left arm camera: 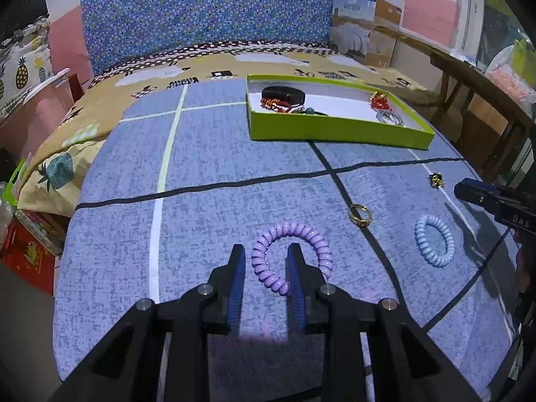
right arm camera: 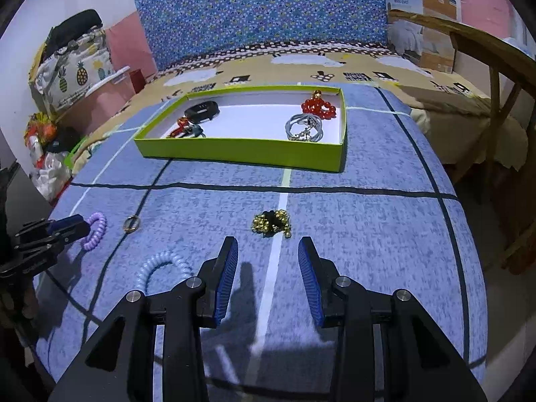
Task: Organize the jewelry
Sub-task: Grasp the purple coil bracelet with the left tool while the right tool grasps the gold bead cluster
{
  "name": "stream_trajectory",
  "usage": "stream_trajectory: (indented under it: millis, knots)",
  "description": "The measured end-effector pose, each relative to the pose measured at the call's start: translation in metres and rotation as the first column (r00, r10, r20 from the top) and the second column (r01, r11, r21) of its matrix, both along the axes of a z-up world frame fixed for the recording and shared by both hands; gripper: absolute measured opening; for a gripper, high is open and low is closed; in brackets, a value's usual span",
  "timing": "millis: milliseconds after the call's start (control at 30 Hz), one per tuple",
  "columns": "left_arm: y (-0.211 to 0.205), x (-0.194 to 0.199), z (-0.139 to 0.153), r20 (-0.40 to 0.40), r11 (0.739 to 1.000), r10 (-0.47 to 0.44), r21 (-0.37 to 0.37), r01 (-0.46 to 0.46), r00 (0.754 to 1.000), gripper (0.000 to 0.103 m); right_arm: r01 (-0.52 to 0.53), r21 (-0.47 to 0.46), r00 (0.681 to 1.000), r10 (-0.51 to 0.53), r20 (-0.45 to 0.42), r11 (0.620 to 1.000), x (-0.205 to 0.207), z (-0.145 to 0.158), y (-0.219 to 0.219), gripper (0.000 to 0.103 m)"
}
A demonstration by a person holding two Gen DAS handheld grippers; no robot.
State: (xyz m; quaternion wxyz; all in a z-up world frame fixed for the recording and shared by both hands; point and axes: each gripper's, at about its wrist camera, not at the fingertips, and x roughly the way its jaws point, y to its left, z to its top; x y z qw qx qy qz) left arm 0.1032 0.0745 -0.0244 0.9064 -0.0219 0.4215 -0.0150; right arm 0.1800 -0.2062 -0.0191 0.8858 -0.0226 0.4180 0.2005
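The near side of the lilac spiral plastic hair tie (left arm camera: 291, 256) on the blue surface (left arm camera: 207, 221) is straddled by the spread left gripper (left arm camera: 264, 251), while the gold bead cluster (right arm camera: 272, 223) is faced by the spread, empty right gripper (right arm camera: 268, 244), evidently for transfer into the far lime-green cardboard tray (right arm camera: 241, 150).

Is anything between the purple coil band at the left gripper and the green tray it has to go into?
Nothing visible blocks it. The purple coil band lies at the left gripper; only bare blue cloth runs on to the green tray. The gold ring lies off to the right.
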Motion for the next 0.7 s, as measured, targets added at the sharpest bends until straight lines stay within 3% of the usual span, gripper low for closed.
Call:
stream_trajectory:
  millis: [600, 667, 700]
  knots:
    - [-0.007, 0.009, -0.003, -0.021, 0.999, -0.013, 0.035, 0.014, 1.000, 0.027, -0.083, -0.128, 0.997, 0.082, -0.017, 0.988, 0.033, -0.015, 0.025, 0.038]
    - [-0.007, 0.009, -0.003, -0.020, 0.999, -0.019, 0.038, 0.019, 1.000, 0.025, -0.089, -0.133, 0.996, 0.088, -0.014, 0.987, 0.031, -0.015, 0.026, 0.028]
    - [-0.008, 0.009, -0.002, -0.020, 0.999, -0.022, 0.038, 0.023, 1.000, 0.023, -0.090, -0.136, 0.996, 0.089, -0.011, 0.987, 0.030, -0.015, 0.026, 0.028]
